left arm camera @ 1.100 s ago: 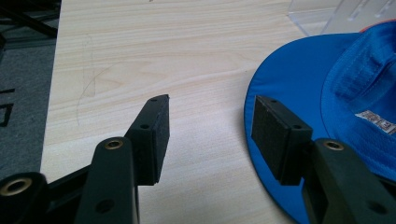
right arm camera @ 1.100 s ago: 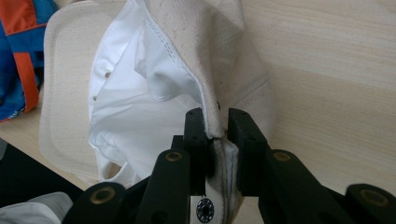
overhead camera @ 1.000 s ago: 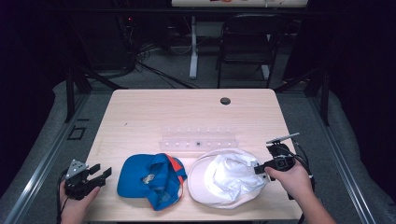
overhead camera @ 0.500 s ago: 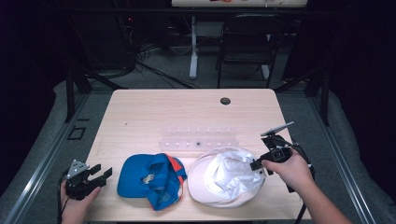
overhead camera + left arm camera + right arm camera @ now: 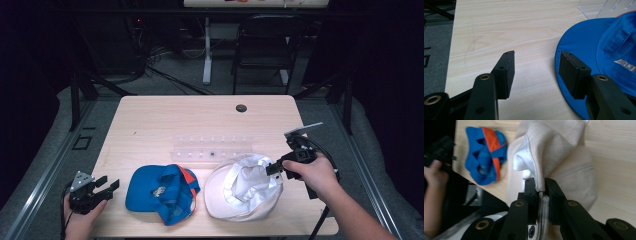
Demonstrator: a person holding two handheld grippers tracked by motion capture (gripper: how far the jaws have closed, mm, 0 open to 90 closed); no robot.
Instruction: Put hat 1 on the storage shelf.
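Observation:
A white cap (image 5: 240, 192) lies upside down at the table's front right, its right rim lifted. My right gripper (image 5: 270, 169) is shut on that rim; in the right gripper view the jaws (image 5: 541, 182) have just squeezed tighter on the folded white fabric (image 5: 574, 177), which rises between them. A blue cap with orange panels (image 5: 150, 192) lies to the left of the white one. My left gripper (image 5: 111, 184) rests at the front left edge, open, with bare table between its jaws (image 5: 536, 62). The blue brim (image 5: 604, 37) sits right beside its right pad.
A clear plastic rack (image 5: 212, 150) lies mid-table behind both caps. The wooden table (image 5: 175, 120) has a round cable hole (image 5: 241, 108) near its far edge. A dark chair (image 5: 265, 45) and cables stand on the floor beyond.
My right gripper has risen with the white cap's rim in it, pulling that side of the cap up and tilting its opening. The left gripper and blue cap have stayed put.

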